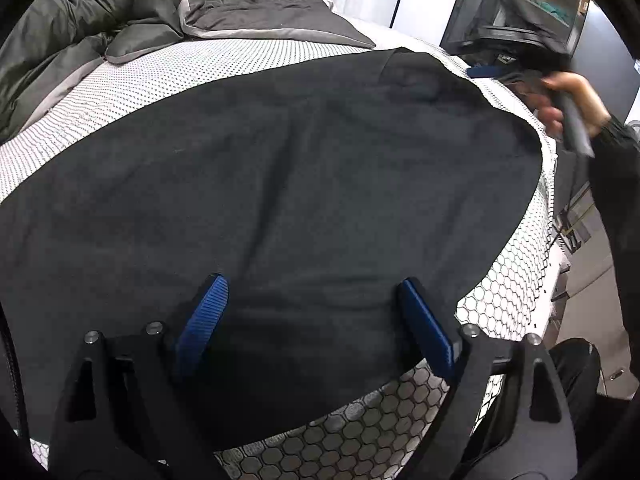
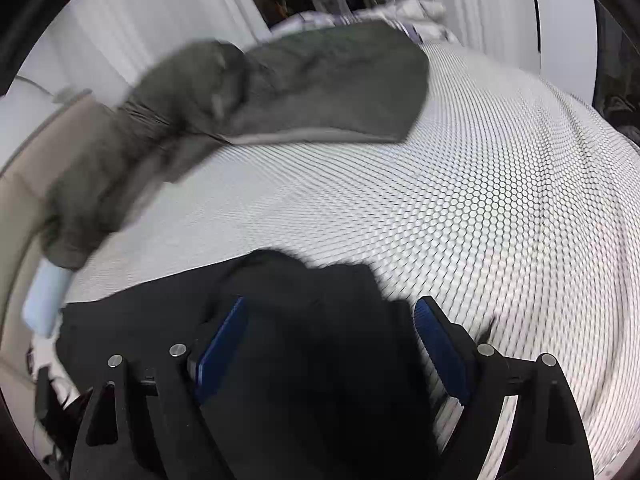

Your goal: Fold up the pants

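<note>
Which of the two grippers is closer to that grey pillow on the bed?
Neither clearly. The left gripper hovers open over the dark pants; the right gripper hovers open over their edge. The pillow lies well beyond both.

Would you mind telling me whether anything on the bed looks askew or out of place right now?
Only the bedding: a grey-green duvet lies bunched up in a heap at the far side of the honeycomb-patterned sheet. The black pants lie fairly flat with soft creases, reaching the sheet's right edge. Nothing looks spilled or damaged.
</note>
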### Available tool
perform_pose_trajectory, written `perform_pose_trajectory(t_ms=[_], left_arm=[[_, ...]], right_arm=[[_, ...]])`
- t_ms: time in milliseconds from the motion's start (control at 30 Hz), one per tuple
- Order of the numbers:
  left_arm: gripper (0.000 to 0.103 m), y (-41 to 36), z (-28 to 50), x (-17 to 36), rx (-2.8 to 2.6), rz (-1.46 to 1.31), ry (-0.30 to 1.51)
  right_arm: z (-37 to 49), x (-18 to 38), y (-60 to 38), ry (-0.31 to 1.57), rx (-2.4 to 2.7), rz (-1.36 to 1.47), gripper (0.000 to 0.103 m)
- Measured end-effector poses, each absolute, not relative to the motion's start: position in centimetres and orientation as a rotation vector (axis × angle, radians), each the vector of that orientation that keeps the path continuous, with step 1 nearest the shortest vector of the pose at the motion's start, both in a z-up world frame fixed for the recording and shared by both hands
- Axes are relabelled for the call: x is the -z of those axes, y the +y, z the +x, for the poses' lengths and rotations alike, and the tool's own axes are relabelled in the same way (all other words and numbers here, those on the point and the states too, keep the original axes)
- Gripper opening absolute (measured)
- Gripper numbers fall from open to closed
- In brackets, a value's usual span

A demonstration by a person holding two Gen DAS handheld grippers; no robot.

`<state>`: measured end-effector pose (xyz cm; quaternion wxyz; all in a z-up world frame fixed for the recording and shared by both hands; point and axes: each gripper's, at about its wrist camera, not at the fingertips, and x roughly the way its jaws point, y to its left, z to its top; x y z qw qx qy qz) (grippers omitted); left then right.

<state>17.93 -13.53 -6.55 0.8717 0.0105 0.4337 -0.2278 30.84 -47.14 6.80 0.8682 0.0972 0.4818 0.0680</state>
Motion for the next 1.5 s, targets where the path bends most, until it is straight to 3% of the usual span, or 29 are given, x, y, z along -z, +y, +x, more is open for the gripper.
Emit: perform_pose_trajectory(t_ms=[100, 167, 200, 400, 467, 600, 700, 800, 833, 1033, 1267, 1500], left_arm=[[0.088, -12.7, 17.7, 6.7, 0.488, 0.021, 0.904], [0.089, -12.1, 17.7, 6.9, 0.494, 0.025, 0.902], [0.089, -11.8, 17.7, 6.9, 0.498, 0.022, 0.902], [0.089, -10.9, 17.6, 7.3, 0.512, 0.005, 0.901], [0.09, -10.9, 17.7, 7.3, 0.512, 0.011, 0.902], [0.09, -10.6, 18.0, 6.9, 0.519, 0.011, 0.895], [0.09, -9.5, 17.7, 5.8, 0.508, -0.006, 0.871], [0.092, -8.2, 17.4, 4.7, 0.473, -0.035, 0.826], [0.092, -8.0, 17.5, 4.7, 0.456, -0.039, 0.825], [0.092, -8.6, 18.1, 5.8, 0.407, 0.003, 0.866], [0.095, -8.5, 18.7, 7.5, 0.416, 0.052, 0.887], [0.098, -8.4, 19.0, 7.7, 0.422, 0.05, 0.89]], right_arm=[[33.8, -4.9, -47.5, 1.105, -0.189, 0.259, 0.084], [35.1, -3.5, -47.0, 1.171, -0.249, 0.272, 0.068], [35.3, -3.2, -46.6, 1.179, -0.25, 0.255, 0.049], [33.8, -6.2, -44.4, 0.955, -0.195, 0.004, 0.04], [34.9, -4.6, -44.9, 1.015, -0.133, -0.015, 0.041], [36.2, -1.7, -45.2, 1.108, -0.081, -0.003, 0.057], [33.1, -5.0, -45.6, 0.976, -0.054, 0.055, 0.07], [27.3, -9.2, -44.8, 0.8, -0.037, 0.051, 0.093], [25.4, -9.9, -44.1, 0.768, -0.038, 0.054, 0.095], [16.8, -6.8, -35.5, 0.817, -0.242, 0.006, 0.096], [15.7, 2.1, -24.9, 0.925, -0.437, -0.218, 0.095], [17.0, 1.5, -34.1, 0.895, -0.131, -0.251, 0.092]])
